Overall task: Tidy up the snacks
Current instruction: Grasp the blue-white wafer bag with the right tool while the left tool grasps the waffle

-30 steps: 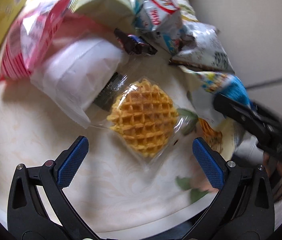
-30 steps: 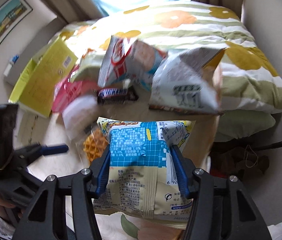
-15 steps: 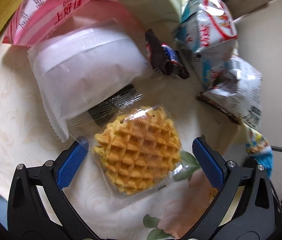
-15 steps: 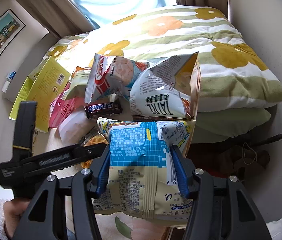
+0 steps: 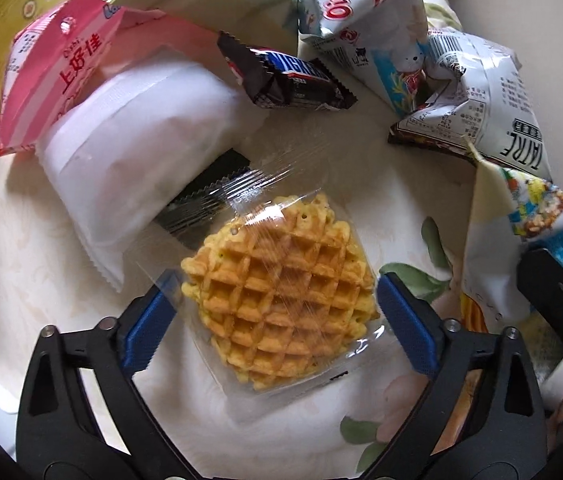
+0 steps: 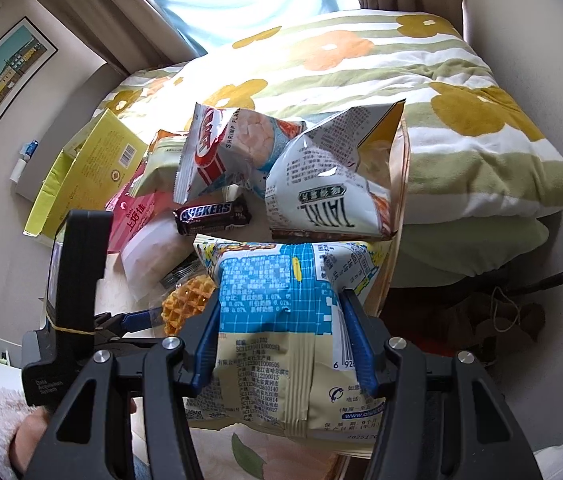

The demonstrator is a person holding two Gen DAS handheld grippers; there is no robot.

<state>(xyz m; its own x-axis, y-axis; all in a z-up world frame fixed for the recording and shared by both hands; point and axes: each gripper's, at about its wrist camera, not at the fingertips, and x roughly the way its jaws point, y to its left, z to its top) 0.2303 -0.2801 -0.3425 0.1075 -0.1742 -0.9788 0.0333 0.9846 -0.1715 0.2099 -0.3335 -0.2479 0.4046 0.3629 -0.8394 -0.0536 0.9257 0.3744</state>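
A waffle in a clear wrapper [image 5: 277, 240] lies flat on the cream floral table [image 5: 21, 260]. My left gripper [image 5: 275, 282] points down over it, one blue pad on each side. Its jaws are closing; the pads sit at the wrapper's edges and do not squeeze it. In the right wrist view the waffle [image 6: 185, 304] shows beside the left gripper's blue finger [image 6: 133, 318]. My right gripper [image 6: 281, 304] is shut on a blue-and-cream snack bag [image 6: 273, 360], held above the table's right side. That bag [image 5: 521, 216] stands at the right edge of the left wrist view.
Behind the waffle lie a white packet [image 5: 133, 148], a pink bag [image 5: 61, 64], a Snickers bar [image 5: 289, 76], an Oishi shrimp bag [image 5: 361, 12] and a white chip bag [image 5: 481, 112]. A yellow box [image 6: 89, 168] stands at the left. A flowered bed [image 6: 401, 64] lies beyond.
My left gripper has come down over the waffle and now straddles it, with its jaws narrower than before. The right gripper and its bag have stayed put.
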